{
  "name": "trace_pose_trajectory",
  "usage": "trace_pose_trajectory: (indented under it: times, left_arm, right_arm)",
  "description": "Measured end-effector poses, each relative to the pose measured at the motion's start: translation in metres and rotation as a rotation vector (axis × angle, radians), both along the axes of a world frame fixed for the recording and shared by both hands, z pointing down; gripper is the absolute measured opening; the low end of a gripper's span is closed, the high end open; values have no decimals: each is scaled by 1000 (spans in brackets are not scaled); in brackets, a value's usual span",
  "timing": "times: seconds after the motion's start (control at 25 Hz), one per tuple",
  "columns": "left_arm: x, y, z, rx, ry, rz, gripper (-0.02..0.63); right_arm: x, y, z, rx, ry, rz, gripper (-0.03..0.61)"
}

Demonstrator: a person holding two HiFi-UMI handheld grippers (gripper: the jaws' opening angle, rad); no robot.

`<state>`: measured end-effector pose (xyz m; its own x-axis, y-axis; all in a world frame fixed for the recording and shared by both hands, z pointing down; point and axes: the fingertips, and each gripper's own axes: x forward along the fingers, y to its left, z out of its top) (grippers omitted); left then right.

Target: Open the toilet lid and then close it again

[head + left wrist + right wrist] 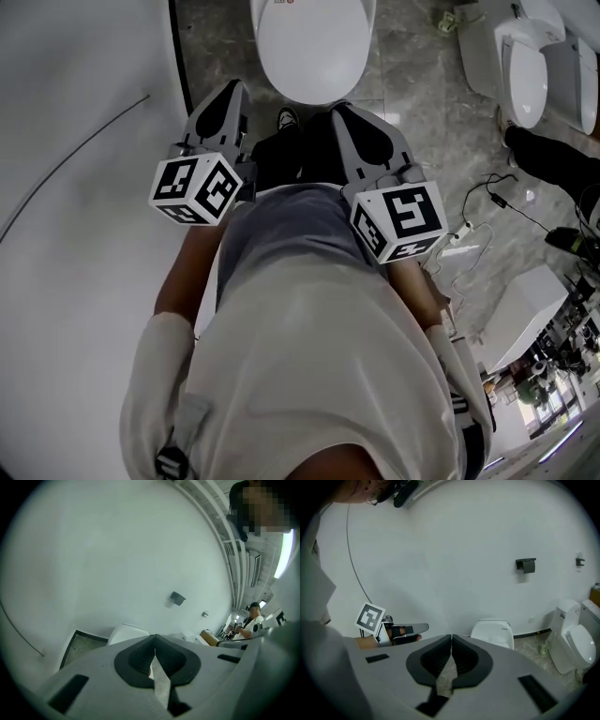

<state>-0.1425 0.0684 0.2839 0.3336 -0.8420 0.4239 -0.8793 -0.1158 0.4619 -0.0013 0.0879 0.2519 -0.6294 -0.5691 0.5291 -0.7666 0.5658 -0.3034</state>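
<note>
While toilet lid [312,47] lies shut — bowl contents hidden.

Quick tally: one left gripper [232,90], one right gripper [345,112], and two toilets [309,47] [527,75] I can clearly count.

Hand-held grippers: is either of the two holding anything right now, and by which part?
Nothing is held. The left hand-held gripper and right hand-held gripper both have their jaws together and empty, short of the toilet lid.
</note>
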Motion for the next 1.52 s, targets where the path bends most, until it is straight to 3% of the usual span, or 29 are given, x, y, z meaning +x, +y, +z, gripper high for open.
trace_pose_trajectory:
  times: [0.4,0.88,1.52]
  left_arm:
    - [3,-3,46,-94,49,-37,8]
    - [25,21,129,-253,20,28,8]
    - [22,2,211,-333,2,26,8]
  right_arm:
    - [-5,2,27,-52,35,-64,11]
    - [-2,7,70,-146,69,-95,11]
    - [-1,-1,124,-214,71,-83,11]
